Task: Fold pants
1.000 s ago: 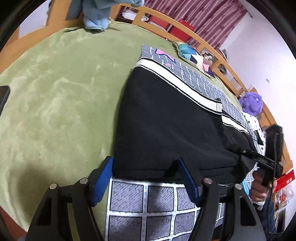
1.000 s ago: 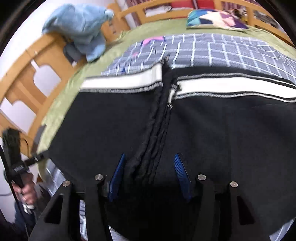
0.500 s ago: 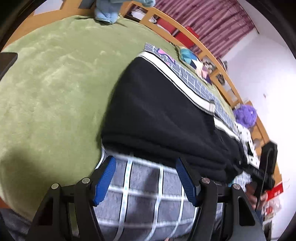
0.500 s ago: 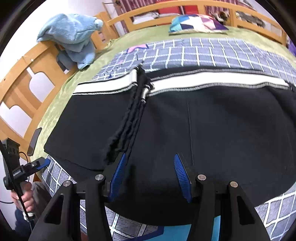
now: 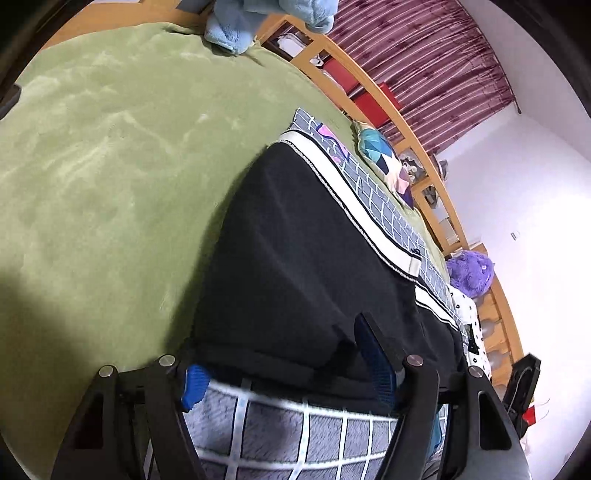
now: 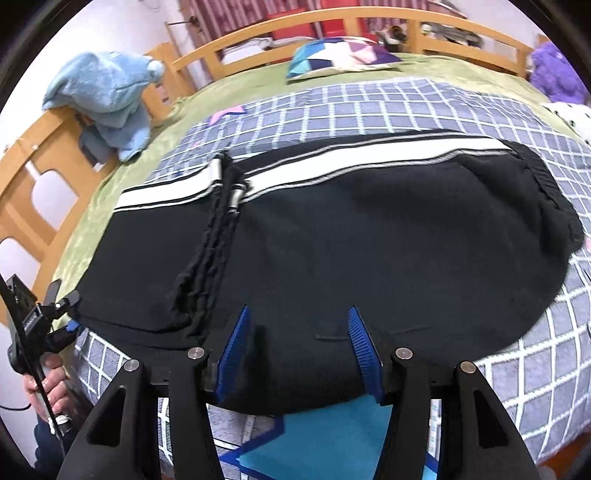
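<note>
Black pants [image 6: 369, 229] with a white side stripe [image 6: 369, 155] lie folded on a grey checked blanket [image 6: 351, 107] on the bed. A ribbed cuff [image 6: 221, 206] lies across them at the left. My right gripper [image 6: 297, 347] is open over the pants' near edge, its blue pads on either side of the cloth. My left gripper [image 5: 284, 365] is open at the pants' [image 5: 295, 266] near left corner, its blue pads straddling the hem. The left gripper also shows in the right wrist view [image 6: 55, 317].
A green bedspread [image 5: 103, 155] covers the bed, with wooden rails [image 6: 332, 26] around it. A blue towel [image 6: 107, 96] hangs on the left rail. A patterned pillow [image 6: 340, 55] and a purple plush toy [image 5: 469, 273] lie at the far side.
Both grippers have let go of the pants and drawn back toward the near edge. The left gripper has since come forward again to the hem.
</note>
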